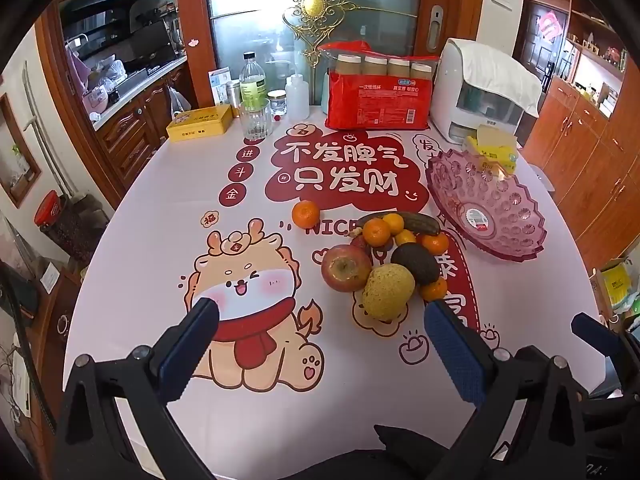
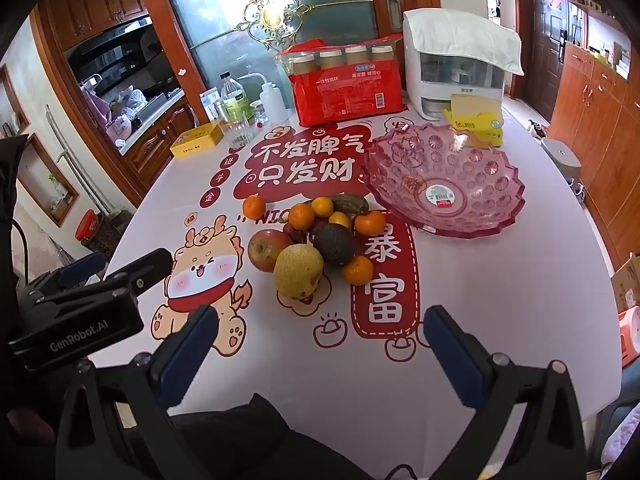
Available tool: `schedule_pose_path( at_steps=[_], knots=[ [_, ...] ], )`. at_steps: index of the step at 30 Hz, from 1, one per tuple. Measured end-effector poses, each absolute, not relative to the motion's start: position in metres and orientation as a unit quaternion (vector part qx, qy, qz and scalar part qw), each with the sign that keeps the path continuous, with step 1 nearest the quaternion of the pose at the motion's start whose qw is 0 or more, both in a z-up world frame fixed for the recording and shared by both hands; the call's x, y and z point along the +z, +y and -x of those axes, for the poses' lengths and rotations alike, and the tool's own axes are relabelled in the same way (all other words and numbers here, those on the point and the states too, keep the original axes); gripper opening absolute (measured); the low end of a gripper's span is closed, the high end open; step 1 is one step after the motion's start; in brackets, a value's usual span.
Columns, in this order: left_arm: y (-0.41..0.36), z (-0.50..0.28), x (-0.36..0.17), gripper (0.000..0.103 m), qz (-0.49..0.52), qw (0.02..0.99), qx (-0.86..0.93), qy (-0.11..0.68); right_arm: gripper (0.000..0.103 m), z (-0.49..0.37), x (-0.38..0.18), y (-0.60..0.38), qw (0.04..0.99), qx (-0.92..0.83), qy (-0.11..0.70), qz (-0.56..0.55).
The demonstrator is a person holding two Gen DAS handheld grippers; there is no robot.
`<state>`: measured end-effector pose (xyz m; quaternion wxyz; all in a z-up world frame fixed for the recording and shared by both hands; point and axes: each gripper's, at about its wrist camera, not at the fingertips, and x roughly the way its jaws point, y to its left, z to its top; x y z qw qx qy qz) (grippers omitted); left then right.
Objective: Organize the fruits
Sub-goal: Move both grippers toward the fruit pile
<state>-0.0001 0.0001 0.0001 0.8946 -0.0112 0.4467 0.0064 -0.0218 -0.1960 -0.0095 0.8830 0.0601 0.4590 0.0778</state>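
A pile of fruit lies on the printed tablecloth: a red apple (image 1: 346, 268), a yellow pear (image 1: 388, 291), a dark avocado (image 1: 416, 263), a cucumber (image 1: 416, 222) and several tangerines, one (image 1: 305, 214) lying apart to the left. An empty pink glass bowl (image 1: 486, 204) stands right of the pile. My left gripper (image 1: 320, 316) is open and empty, just short of the pear. In the right wrist view the pear (image 2: 298, 270), apple (image 2: 266, 249), avocado (image 2: 333, 243) and bowl (image 2: 444, 180) show. My right gripper (image 2: 320, 320) is open and empty, short of the pile.
At the table's back stand a red pack of paper cups (image 1: 380, 98), a white appliance (image 1: 480, 96), a yellow tissue pack (image 1: 494, 148), a glass (image 1: 255, 118), bottles (image 1: 252, 80) and a yellow tin (image 1: 200, 123). The left gripper's body (image 2: 80, 304) shows at left in the right wrist view.
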Motion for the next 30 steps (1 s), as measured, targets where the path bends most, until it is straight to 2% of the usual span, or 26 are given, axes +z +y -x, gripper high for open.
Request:
schedule_pose_path(
  at_steps=[17, 30],
  knots=[
    [-0.008, 0.003, 0.003, 0.102, 0.003, 0.893, -0.002, 0.45, 0.102, 0.025, -0.014, -0.194, 0.879, 0.07, 0.467, -0.063],
    [0.032, 0.001, 0.003, 0.102, -0.019, 0.893, -0.021, 0.449, 0.102, 0.031, -0.01, -0.16, 0.888, 0.039, 0.454, -0.056]
  ],
)
